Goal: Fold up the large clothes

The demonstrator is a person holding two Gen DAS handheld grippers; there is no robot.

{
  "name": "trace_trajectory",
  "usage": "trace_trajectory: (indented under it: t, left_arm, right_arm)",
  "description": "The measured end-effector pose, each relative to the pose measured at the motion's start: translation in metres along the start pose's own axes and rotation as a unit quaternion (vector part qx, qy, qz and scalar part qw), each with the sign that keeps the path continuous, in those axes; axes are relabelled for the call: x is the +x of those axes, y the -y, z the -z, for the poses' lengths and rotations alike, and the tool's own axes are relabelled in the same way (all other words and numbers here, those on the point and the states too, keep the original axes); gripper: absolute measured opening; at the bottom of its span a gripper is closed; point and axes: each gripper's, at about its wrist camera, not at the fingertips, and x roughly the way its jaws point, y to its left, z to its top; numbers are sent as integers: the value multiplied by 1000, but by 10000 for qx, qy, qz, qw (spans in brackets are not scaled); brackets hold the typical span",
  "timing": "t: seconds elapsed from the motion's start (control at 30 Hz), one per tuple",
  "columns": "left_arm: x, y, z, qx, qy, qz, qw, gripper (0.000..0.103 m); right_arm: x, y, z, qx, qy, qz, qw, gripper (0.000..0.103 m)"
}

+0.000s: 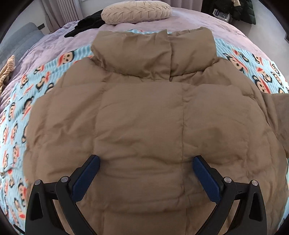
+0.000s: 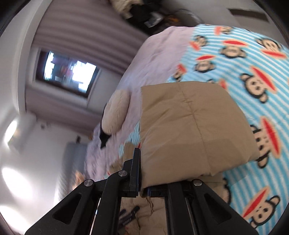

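Note:
A tan puffer jacket [image 1: 144, 112] lies flat on a blue monkey-print blanket [image 1: 16, 115], collar toward the far side. My left gripper [image 1: 146, 162] is open and hovers over the jacket's lower middle, holding nothing. My right gripper [image 2: 142, 180] is shut on the jacket's sleeve [image 2: 189, 123], which sticks up and forward from the jaws over the blanket [image 2: 243, 63]. That sleeve's end shows at the right edge of the left wrist view [image 1: 279, 115].
A lilac bedspread [image 1: 59, 41] covers the bed. A beige round pillow [image 1: 135, 10] and a black garment [image 1: 86, 23] lie at the far side. A window [image 2: 66, 72] and curtains show in the tilted right wrist view. Dark items [image 1: 240, 10] stand beyond the bed.

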Motion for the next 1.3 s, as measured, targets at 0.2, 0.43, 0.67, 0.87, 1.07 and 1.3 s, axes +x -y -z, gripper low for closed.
trace_trajectory:
  t: [0.2, 0.43, 0.67, 0.87, 1.07, 1.3]
  left_arm:
    - [4, 2, -20, 162, 61, 208, 9996, 103]
    - [-54, -67, -10, -28, 419, 613, 9972, 103]
    - [-69, -130, 7, -286, 372, 328, 9984, 103]
    - [-69, -140, 17, -348, 331, 303, 9984, 103]
    - [-71, -142, 11, -529, 313, 519, 9968, 103]
    - [-82, -153, 4, -723, 442, 1165, 9896, 103]
  right_arm:
    - [24, -44, 47, -404, -196, 48, 9990, 7]
    - [78, -111, 108, -1535, -790, 306, 9845, 7]
    - [180, -115, 209, -2043, -1878, 916, 9564, 7]
    - [215, -65, 224, -1287, -2254, 1420, 9552, 18]
    - [166, -66, 207, -981, -1973, 1082, 9694, 64]
    - [129, -26, 161, 299, -942, 1172, 9882, 8]
